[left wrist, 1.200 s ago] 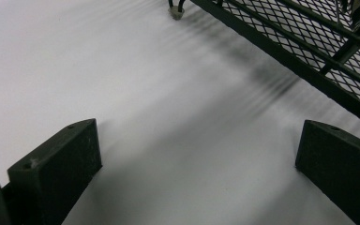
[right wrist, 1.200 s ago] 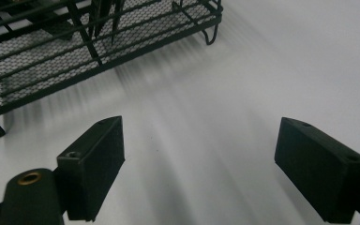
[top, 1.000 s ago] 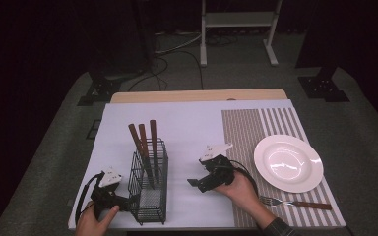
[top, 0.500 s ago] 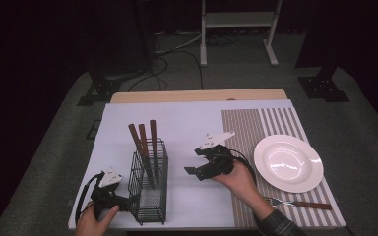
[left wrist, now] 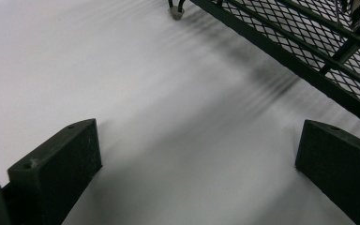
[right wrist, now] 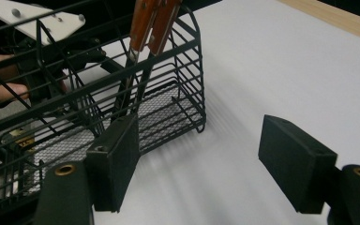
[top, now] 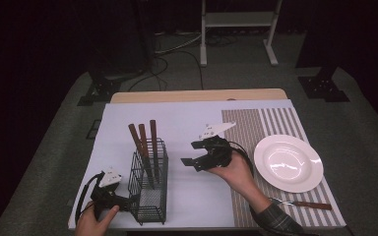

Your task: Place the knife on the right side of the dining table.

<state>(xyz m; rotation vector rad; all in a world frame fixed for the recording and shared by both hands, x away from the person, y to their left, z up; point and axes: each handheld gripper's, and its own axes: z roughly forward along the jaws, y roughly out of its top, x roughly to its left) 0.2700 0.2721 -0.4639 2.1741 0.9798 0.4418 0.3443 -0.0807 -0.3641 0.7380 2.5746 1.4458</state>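
A black wire basket point(top: 150, 189) stands on the white table near its front left, with three wood-handled utensils point(top: 143, 139) upright in it. My left gripper point(top: 129, 199) rests low at the basket's left side, open, with bare table between its jaws point(left wrist: 197, 154); the basket's mesh point(left wrist: 309, 42) runs just beyond them. My right gripper point(top: 191, 153) hangs in the air right of the basket, pointing at it. Its jaws have just been closing a little but stand open with nothing between them point(right wrist: 201, 140). The basket point(right wrist: 98, 93) and the handles point(right wrist: 152, 23) lie ahead.
A white plate point(top: 288, 162) sits on a striped placemat point(top: 256, 128) at the right. A wood-handled utensil point(top: 305, 203) lies on the mat in front of the plate. Cables trail from both grippers. The table's wooden far edge point(top: 197, 96) runs behind.
My right gripper has risen from near the table and shifted slightly toward the basket. The left gripper and the basket have stayed put.
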